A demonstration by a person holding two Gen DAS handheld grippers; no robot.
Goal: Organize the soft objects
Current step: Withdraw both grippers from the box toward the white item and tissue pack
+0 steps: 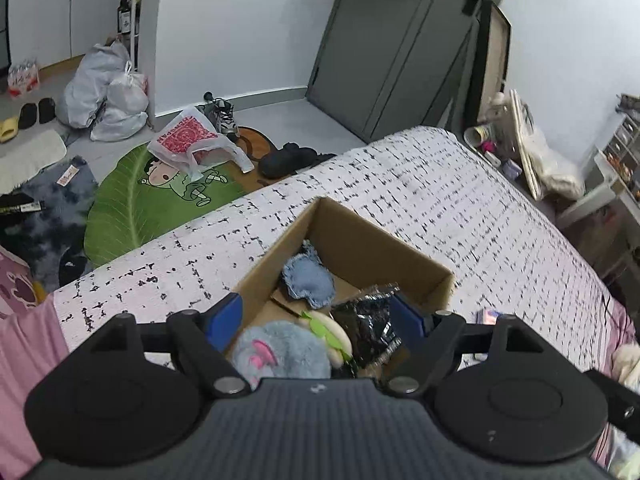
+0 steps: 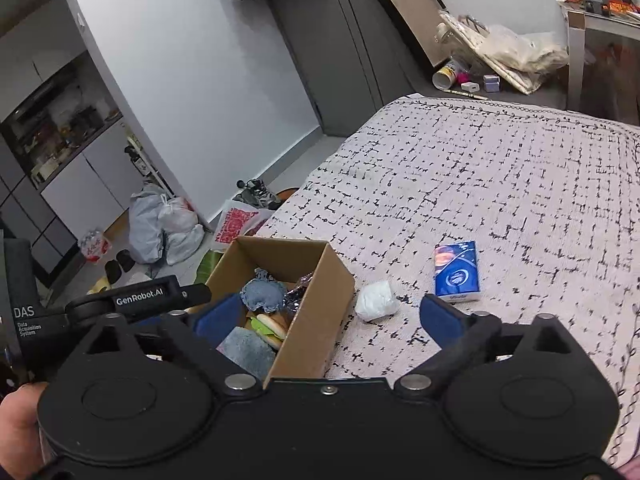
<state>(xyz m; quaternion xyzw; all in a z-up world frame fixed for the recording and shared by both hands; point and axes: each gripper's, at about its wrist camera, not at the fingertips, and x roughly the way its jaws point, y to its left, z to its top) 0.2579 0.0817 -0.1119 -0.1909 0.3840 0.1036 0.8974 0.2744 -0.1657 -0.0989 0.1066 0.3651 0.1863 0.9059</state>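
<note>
Grey-walled bedroom, dark grey door (image 1: 400,40) top centre. The white black-flecked bedspread (image 2: 480,168) fills the frame's right, and low centre on it sits the open brown cardboard box (image 2: 320,292) (plush toys inside). Just right: a crumpled white wad (image 2: 376,300), then a blue tissue pack (image 2: 457,272). Left gripper (image 1: 318,312) spread wide over the box; right gripper (image 2: 328,316) gaping, empty.

1. The room is bright with soft, even light.
2. Shadows are faint.
3. Straight lines bend near the edges.
4. The door (image 1: 400,40) looks a bit blurry.
</note>
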